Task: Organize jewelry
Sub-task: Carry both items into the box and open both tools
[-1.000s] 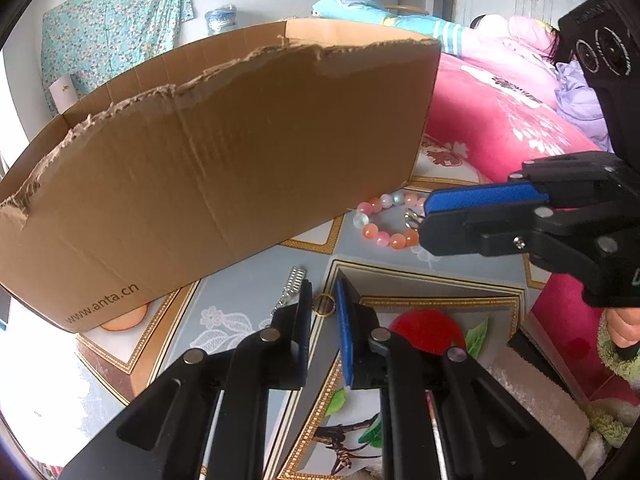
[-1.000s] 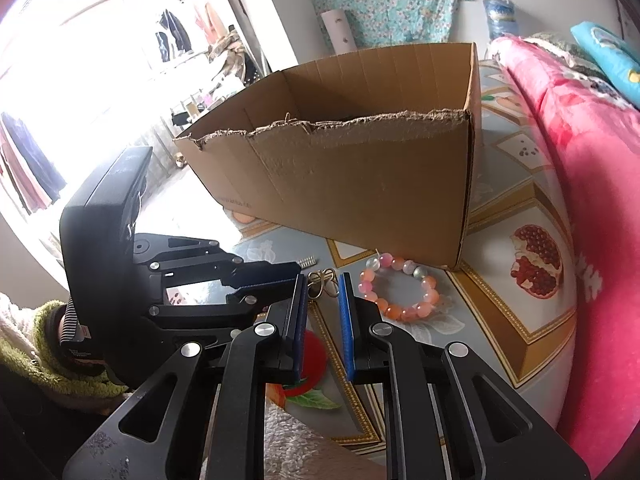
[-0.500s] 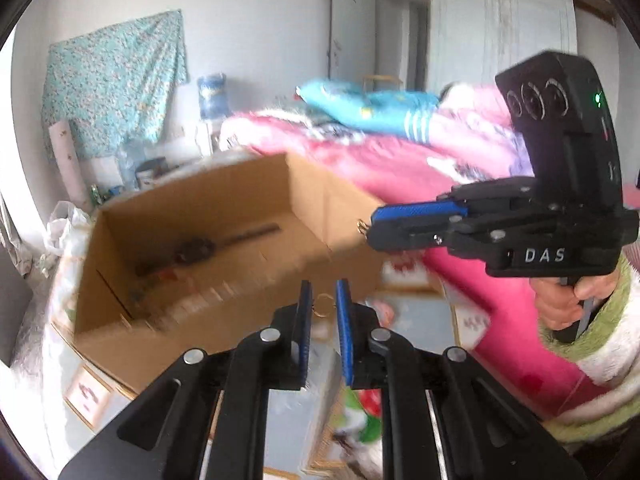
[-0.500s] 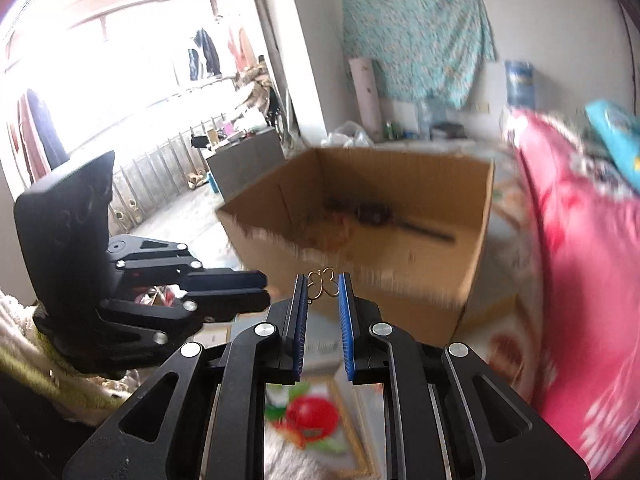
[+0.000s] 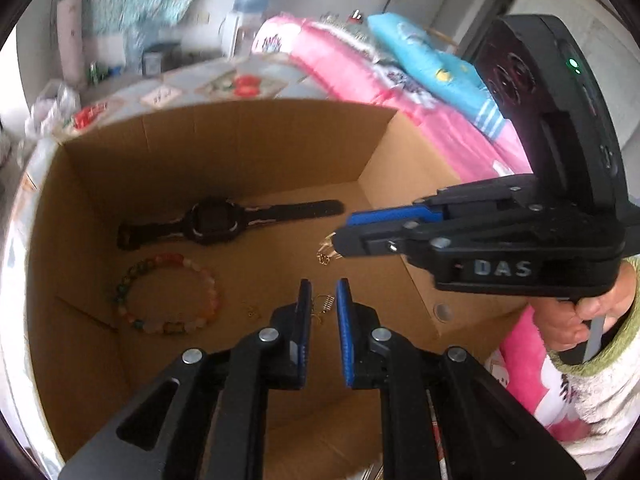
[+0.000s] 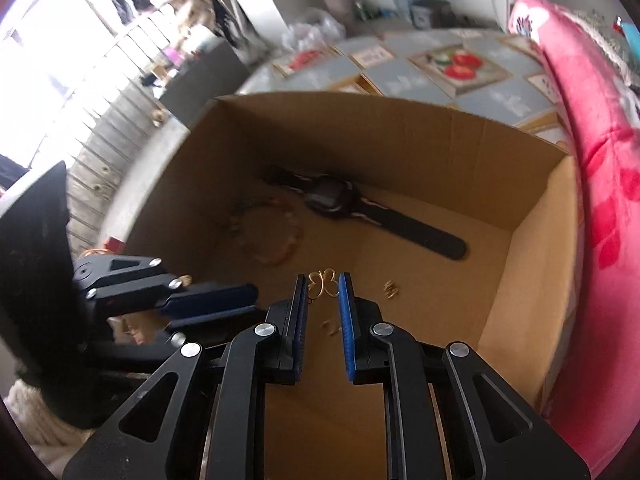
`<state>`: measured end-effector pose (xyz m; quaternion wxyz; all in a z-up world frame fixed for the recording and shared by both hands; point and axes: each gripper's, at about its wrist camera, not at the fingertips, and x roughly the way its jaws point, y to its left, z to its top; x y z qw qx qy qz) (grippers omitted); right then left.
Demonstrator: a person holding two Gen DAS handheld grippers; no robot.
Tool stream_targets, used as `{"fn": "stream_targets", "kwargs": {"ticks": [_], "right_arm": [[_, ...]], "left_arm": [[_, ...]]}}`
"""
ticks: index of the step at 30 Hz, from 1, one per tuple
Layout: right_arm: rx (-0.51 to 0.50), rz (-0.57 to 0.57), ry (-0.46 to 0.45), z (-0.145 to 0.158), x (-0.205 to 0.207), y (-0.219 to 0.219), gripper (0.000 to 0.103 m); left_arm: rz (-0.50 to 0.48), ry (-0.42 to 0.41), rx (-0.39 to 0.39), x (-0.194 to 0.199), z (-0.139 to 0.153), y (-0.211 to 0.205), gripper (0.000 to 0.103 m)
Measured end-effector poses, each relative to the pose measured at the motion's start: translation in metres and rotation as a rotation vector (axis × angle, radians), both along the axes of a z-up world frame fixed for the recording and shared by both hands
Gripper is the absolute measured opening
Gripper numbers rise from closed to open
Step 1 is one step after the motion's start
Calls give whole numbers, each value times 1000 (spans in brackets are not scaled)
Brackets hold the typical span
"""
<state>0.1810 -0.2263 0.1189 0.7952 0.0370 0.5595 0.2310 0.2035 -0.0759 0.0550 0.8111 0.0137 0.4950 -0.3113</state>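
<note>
My matt black plastic fingers (image 5: 296, 320) carry ribbed blue pads and bright metal rivets. Cardboard box (image 5: 224, 148): matt brown, creased. Watch (image 5: 212, 222): dull black strap, glossy face. Bracelet (image 5: 168, 294): smooth glassy beads. Earring (image 6: 323, 282): thin gold wire. Blanket (image 6: 600, 200): plush pink cloth.
</note>
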Motion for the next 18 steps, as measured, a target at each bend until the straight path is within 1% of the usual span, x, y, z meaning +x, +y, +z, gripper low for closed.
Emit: {"fn": "stream_targets", "kwargs": {"ticks": [2,4,6,9,11,14,15,18], "right_arm": [[5,-10,10,-5,6,-2,15],[11,-17,6,-8,6,-3,15],[14,-25,-10,-7,1,-6,15],[21,-34,-42,4,-10,-9,15],[26,-41,-68,10,-8,-11,15],[49,-51,-118,25,-19,-17,15],[63,-54,-135,30,-23,-19,15],[115,-59,-207,53,-52,-30,18]], "left_arm": [[20,11,-8,5,-3,1,28],[30,-3,-30,6,-1,3,32],[37,-14,-45,7,2,5,34],[48,-38,-50,8,7,7,34],[52,-67,-49,5,13,9,34],[55,-125,-53,-6,25,12,35],[52,-149,-54,-13,30,14,36],[39,-213,-62,-33,43,19,45]]}}
